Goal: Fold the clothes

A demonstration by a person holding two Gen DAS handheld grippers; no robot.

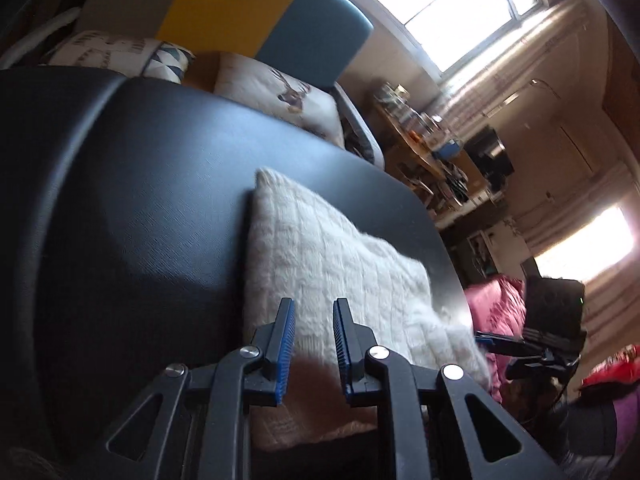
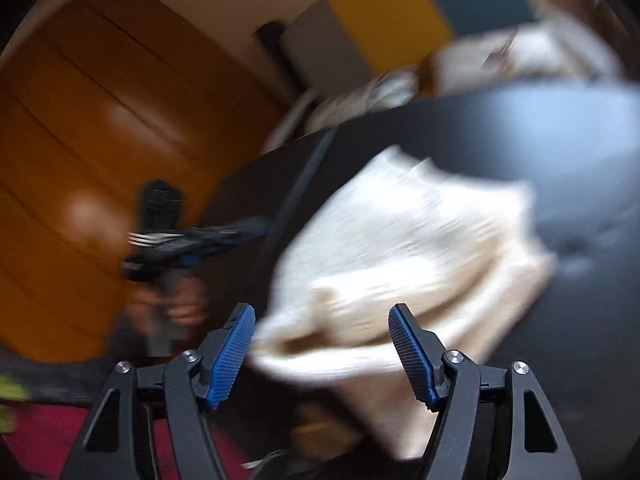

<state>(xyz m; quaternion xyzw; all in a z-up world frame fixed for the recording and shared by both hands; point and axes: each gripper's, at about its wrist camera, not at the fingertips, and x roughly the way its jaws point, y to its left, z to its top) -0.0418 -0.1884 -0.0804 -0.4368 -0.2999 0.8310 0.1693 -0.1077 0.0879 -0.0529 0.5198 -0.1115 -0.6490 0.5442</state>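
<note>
1. The cream knit garment (image 1: pixel 340 264) lies on the black desk (image 1: pixel 140 184) as a compact, roughly rectangular bundle with layers stacked at its near edge. In the right wrist view it (image 2: pixel 404 256) is blurred, but the doubled layers still show.
2. The garment already looks folded at least once. Whether a further fold or some smoothing remains cannot be settled from these pictures.
3. The left tool (image 1: pixel 314 334) hovers over the garment's near end with its jaws a little apart, and no cloth is visibly pinched between them.
4. The right tool (image 2: pixel 322 342) has its jaws spread wide and holds nothing; the garment's near edge lies just ahead of them.
5. A pink cloth (image 1: pixel 500 308) lies beyond the desk's edge, near the right tool as the left wrist view shows it.
6. A cushion (image 1: pixel 280 92) with a stag print sits behind the desk. Another cushion (image 1: pixel 116 50) bears faint lettering, too small to read. No brand shows on the garment.
</note>
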